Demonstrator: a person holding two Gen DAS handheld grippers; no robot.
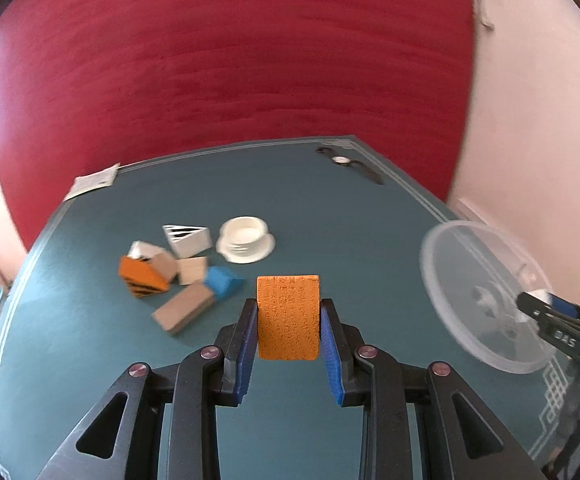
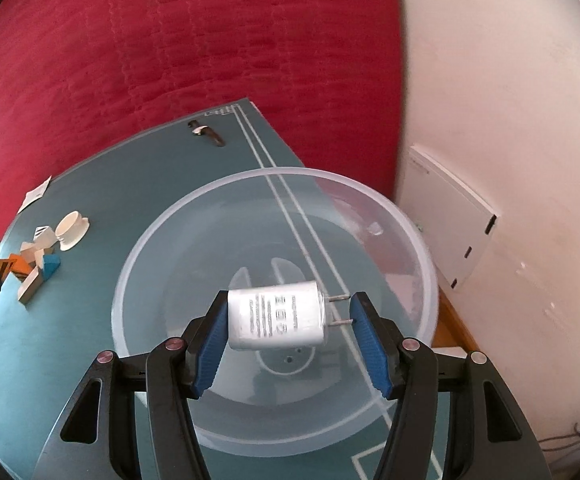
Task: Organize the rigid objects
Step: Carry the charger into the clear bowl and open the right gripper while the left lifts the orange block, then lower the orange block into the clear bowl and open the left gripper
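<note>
My left gripper [image 1: 289, 312] is shut on an orange block [image 1: 288, 316], held above the teal table [image 1: 330, 208]. A pile of blocks lies to its left: an orange striped one [image 1: 143, 277], a blue one [image 1: 223, 281], a long wooden one [image 1: 183, 313], a white wedge [image 1: 188, 238]. A white cap [image 1: 246, 238] sits behind them. My right gripper [image 2: 286, 316] holds a white cylinder with two metal pins [image 2: 276, 315] over the clear plastic bowl [image 2: 162, 240]. Its left pad touches the cylinder; the pin tips reach its right pad. The bowl also shows in the left wrist view [image 1: 450, 280].
A black wristwatch [image 1: 348, 162] lies at the table's far edge and a paper card [image 1: 92, 182] at the far left corner. A red curtain hangs behind the table. A white wall with a panel [image 2: 450, 224] stands to the right.
</note>
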